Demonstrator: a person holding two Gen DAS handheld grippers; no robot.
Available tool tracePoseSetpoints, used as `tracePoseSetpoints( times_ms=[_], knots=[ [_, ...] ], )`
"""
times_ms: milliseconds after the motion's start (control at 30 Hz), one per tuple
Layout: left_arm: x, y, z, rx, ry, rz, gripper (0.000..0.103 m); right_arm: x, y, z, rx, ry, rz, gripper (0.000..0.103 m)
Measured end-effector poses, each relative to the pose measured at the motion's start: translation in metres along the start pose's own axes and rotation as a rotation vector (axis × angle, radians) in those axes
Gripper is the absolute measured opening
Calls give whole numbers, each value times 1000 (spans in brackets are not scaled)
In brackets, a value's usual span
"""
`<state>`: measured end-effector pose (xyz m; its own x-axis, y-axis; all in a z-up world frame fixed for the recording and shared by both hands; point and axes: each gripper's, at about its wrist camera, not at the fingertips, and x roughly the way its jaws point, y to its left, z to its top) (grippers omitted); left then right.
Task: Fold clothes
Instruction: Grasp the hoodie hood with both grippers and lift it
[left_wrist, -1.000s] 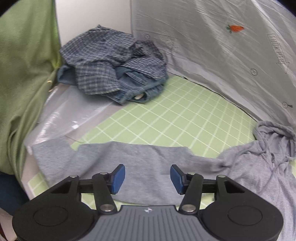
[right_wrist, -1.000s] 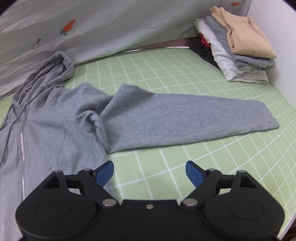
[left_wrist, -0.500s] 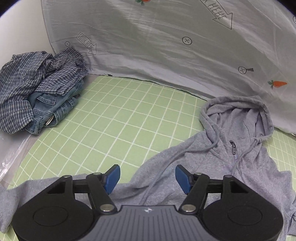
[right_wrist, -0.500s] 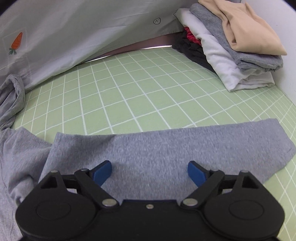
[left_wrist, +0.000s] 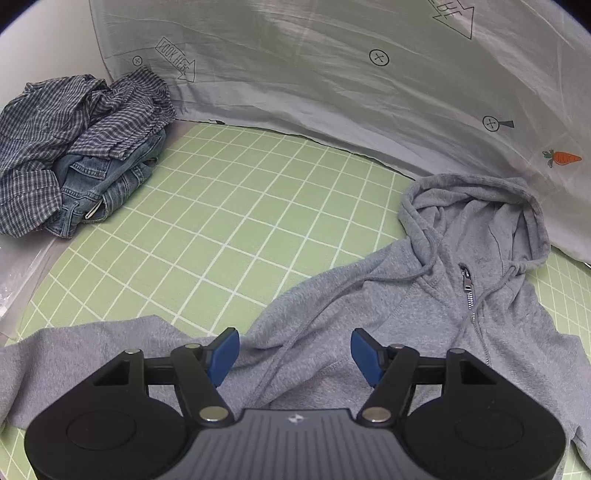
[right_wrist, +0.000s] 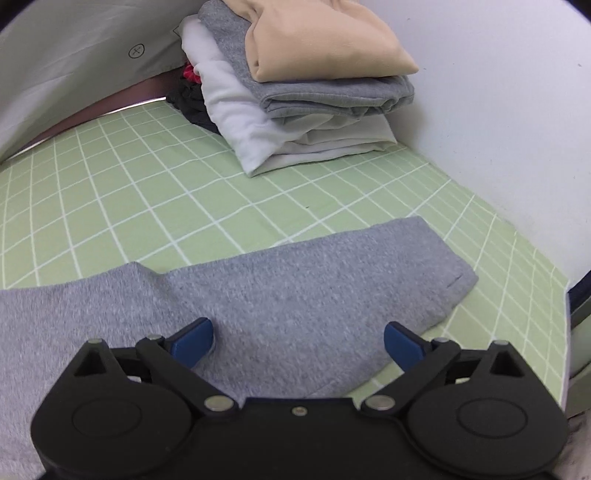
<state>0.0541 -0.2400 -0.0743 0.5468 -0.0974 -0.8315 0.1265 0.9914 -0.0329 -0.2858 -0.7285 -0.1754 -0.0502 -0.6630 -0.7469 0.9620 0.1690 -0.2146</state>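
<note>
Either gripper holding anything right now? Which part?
Nothing held. Left gripper is open over the grey hoodie; right gripper is open over its sleeve.

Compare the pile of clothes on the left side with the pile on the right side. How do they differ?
The left pile is crumpled and loose; the right pile is neatly folded and stacked flat. The left pile holds a checked shirt over blue jeans; the right pile has beige, grey and white layers. Both lie on the green grid mat near its far edge.
</note>
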Motion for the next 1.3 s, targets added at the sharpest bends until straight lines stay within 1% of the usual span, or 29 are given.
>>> tracePoseSetpoints(
  times_ms=[67, 133, 167, 200, 233, 267, 333, 367, 433, 533, 633, 700, 733, 833, 867, 933, 967, 1000, 1033, 1067, 1100, 1133, 1200, 1233, 1300],
  knots=[
    [-1, 9, 1, -18, 3, 6, 69, 4, -6, 3, -2, 0, -41, 101],
    [0, 16, 2, -24, 8, 11, 69, 5, -3, 7, -15, 14, -87, 101],
    [1, 19, 2, -20, 10, 13, 70, 3, 1, 10, -21, 25, -104, 98],
    [3, 21, 3, -12, 11, 13, 70, 0, 6, 12, -19, 34, -96, 90],
    [7, 22, 5, 1, 15, 7, 70, -4, 11, 14, -12, 42, -77, 86],
    [12, 23, 7, 15, 19, -1, 70, -10, 17, 14, -9, 44, -38, 86],
    [26, 18, 12, 55, 37, -13, 70, -30, 42, 12, -43, 11, 79, 87],
    [33, 14, 15, 81, 40, -20, 70, -40, 56, 11, -65, -9, 140, 89],
    [49, 4, 21, 140, 35, -41, 70, -61, 91, 9, -115, -49, 258, 91],
    [76, -19, 31, 241, 17, -75, 70, -87, 148, 7, -184, -88, 460, 91],
    [99, -41, 37, 313, 8, -127, 70, -108, 203, 10, -259, -109, 618, 92],
    [111, -53, 39, 349, -5, -168, 66, -120, 238, 12, -310, -117, 714, 92],
    [116, -57, 39, 362, -12, -186, 64, -123, 253, 13, -332, -117, 749, 92],
    [126, -62, 42, 358, -37, -257, 60, -121, 287, 10, -400, -104, 805, 92],
    [127, -63, 44, 357, -48, -270, 58, -120, 295, 8, -421, -101, 814, 91],
    [128, -64, 46, 362, -62, -298, 51, -118, 306, 5, -455, -94, 829, 89],
    [128, -64, 46, 362, -67, -321, 41, -117, 309, 3, -469, -90, 841, 84],
    [129, -66, 47, 361, -68, -348, 27, -117, 311, 2, -479, -87, 851, 80],
    [130, -68, 47, 361, -64, -374, 20, -118, 312, 0, -493, -93, 858, 74],
    [130, -69, 48, 360, -60, -392, 11, -120, 313, -2, -509, -103, 865, 69],
    [129, -71, 49, 359, -59, -391, 10, -123, 313, -4, -536, -117, 867, 56],
    [129, -72, 50, 356, -59, -383, 9, -126, 313, -6, -563, -128, 875, 37],
    [131, -75, 54, 341, -76, -341, 7, -128, 314, -7, -575, -126, 910, 14],
    [133, -76, 57, 330, -86, -332, 7, -128, 315, -7, -567, -131, 912, 13],
    [136, -82, 66, 305, -91, -342, 7, -127, 319, -7, -553, -157, 894, 11]
  ],
)
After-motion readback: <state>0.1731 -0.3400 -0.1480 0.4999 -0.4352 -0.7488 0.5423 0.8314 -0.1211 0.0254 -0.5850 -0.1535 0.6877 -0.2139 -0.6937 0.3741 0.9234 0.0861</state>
